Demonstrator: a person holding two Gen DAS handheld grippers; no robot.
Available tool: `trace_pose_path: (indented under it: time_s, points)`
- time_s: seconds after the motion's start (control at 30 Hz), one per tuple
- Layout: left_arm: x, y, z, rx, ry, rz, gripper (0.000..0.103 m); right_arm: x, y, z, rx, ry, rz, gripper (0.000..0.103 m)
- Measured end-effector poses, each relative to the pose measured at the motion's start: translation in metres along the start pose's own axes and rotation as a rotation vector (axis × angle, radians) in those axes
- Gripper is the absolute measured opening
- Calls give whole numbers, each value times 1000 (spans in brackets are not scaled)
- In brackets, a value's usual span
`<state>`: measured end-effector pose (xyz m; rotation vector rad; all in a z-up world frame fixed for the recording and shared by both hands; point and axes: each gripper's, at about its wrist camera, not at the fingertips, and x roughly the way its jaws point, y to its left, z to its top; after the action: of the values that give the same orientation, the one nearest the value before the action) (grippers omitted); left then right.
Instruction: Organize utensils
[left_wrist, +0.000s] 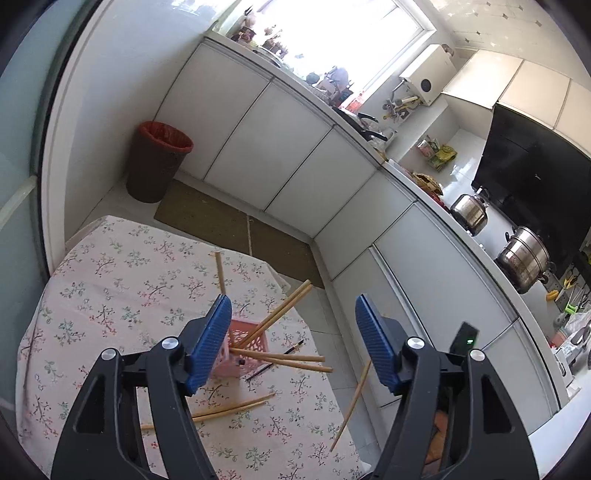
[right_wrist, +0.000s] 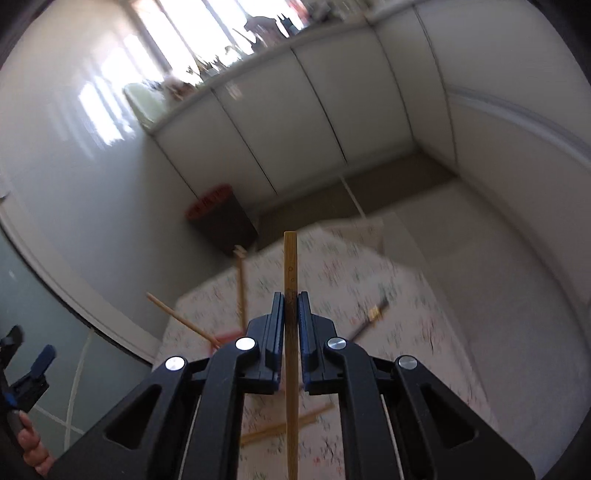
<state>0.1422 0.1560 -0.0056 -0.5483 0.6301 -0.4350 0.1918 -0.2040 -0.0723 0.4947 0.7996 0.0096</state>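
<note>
**Q:** Chopsticks everywhere, it seems. Where do they lie?

**A:** Several wooden chopsticks are scattered on a small tabletop (left_wrist: 110, 266) covered with a floral cloth. A pink lattice basket (left_wrist: 236, 350) stands near the tabletop's right edge in the left wrist view. Two chopsticks (left_wrist: 284, 310) lean out of the basket, tilted up and to the right. Two more (left_wrist: 288, 360) lie pointing right from the basket's base. Another pair (left_wrist: 229, 408) lies flat in front of the basket, nearer the camera. One chopstick (left_wrist: 352, 402) hangs over the tabletop's right edge. A thin dark pen or brush (left_wrist: 277, 360) lies just beside the basket.

**Q:** What are the two tools doing?

**A:** The left tool (left_wrist: 293, 339) stands wide, its blue pads well apart with nothing pressed between them. It hovers above the basket. The right tool (right_wrist: 291, 314) is narrow, clamped on a single chopstick (right_wrist: 290, 266). That chopstick runs straight up between the pads and extends beyond them at both ends. The right wrist view is blurred.

**Q:** Anything else around?

**A:** White cabinets (left_wrist: 295, 147) line the room. A brown bin (left_wrist: 155, 162) with a red liner stands on the floor, and steel pots (left_wrist: 524, 258) sit on the counter. A hand (right_wrist: 31, 443) shows at the lower left of the right wrist view.
</note>
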Motion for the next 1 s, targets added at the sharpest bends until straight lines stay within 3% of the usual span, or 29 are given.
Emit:
trace_pose_path:
  time_s: [0.07,0.23,0.37,0.43,0.5,0.6,0.67,0.77,0.83,0.9,0.93,1.0]
  points:
    - [-2,11,1,-26,1,26,66,41,-26,-18,27,187,-103,8]
    - [-2,34,0,-75,15,57,66,102,-57,-68,-83,478,-270,8]
    - [4,37,-1,-78,38,60,66,135,-65,-82,-177,612,-342,8]
    - [6,37,-1,-73,45,59,66,140,-62,-74,-214,615,-365,8]
    - [8,37,-1,-70,54,57,66,152,-61,-69,-235,683,-362,10]
    - [10,38,-3,-71,68,68,66,165,-60,-63,-247,786,-337,23]
    - [12,39,-3,-73,77,75,66,174,-56,-61,-247,846,-319,42]
    - [10,38,-2,-71,76,76,66,187,-46,-63,-288,902,-315,58]
    - [6,33,-2,-58,67,75,66,192,-43,-62,-315,925,-332,55]
    - [1,24,-1,-25,51,76,66,192,-42,-58,-362,904,-371,33]
    - [-1,18,-2,-8,43,76,66,190,-47,-54,-371,874,-386,9]
    - [-3,2,-4,44,37,67,66,183,-64,-46,-288,842,-333,8]
